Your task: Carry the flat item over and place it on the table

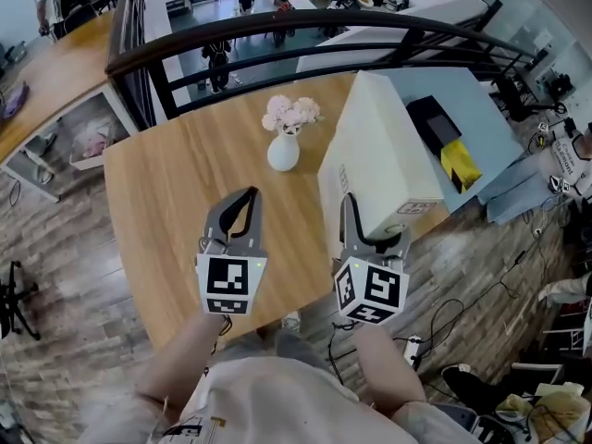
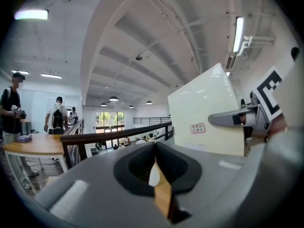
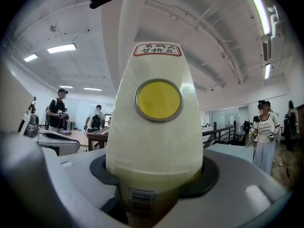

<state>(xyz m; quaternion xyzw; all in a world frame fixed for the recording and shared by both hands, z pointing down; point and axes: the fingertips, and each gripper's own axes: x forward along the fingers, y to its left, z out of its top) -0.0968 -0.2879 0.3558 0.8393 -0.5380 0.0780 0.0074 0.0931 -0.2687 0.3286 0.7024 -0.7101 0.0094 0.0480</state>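
A flat box [image 1: 384, 151] is being carried right of the vase [image 1: 283, 151], over the table [image 1: 157, 202] edge.
Its near edge is being clamped by the right gripper [image 1: 356, 234]; the left gripper [image 1: 246, 197] is being held closed, empty.

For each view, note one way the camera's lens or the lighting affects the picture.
Head view: the railing bows into an arc. Left gripper view: black corners ring the image; the ceiling lamp blows out white. Right gripper view: the flat box bulges, its near end soft.
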